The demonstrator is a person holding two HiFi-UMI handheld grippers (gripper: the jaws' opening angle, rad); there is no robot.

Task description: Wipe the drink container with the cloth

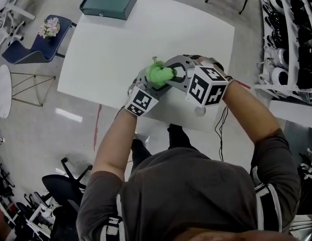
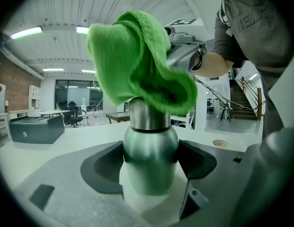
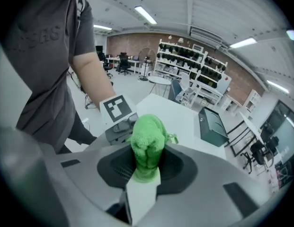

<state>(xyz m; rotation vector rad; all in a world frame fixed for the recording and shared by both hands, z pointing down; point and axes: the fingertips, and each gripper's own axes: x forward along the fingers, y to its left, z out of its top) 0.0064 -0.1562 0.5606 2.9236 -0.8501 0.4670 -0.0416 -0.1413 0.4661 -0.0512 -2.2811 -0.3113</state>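
Here we hold two tools over the near edge of the white tabletop (image 1: 120, 44). The left hand-held gripper (image 2: 150, 161) is clamped on the drink container (image 2: 150, 148), a shiny metal bottle. Its two dark jaws press on the round body of the bottle, one on each side. The bottle's neck points away from this hand-held gripper.

The green cloth (image 2: 137, 60) sits on top of the bottle. It covers the top and hangs a little way down the neck. The round body below it is bare.

The right hand-held gripper (image 3: 147, 163) is closed tight on the cloth. In the right gripper view the cloth is bunched up into a fat lump between the two jaws. This hand-held gripper comes in from the right, and the left one comes in from the near left. They meet at the cloth.

From the head view we see only the green lump between the two tools. The bottle is hidden under them, so we cannot tell if it touches the tabletop.

A dark green box (image 1: 108, 3) lies at the far left corner of the tabletop, well apart from the bottle. A blue chair (image 1: 25, 51) with flowers (image 1: 49, 27) on it stands on the floor to the left. Shelves (image 1: 289, 34) stand on the right.
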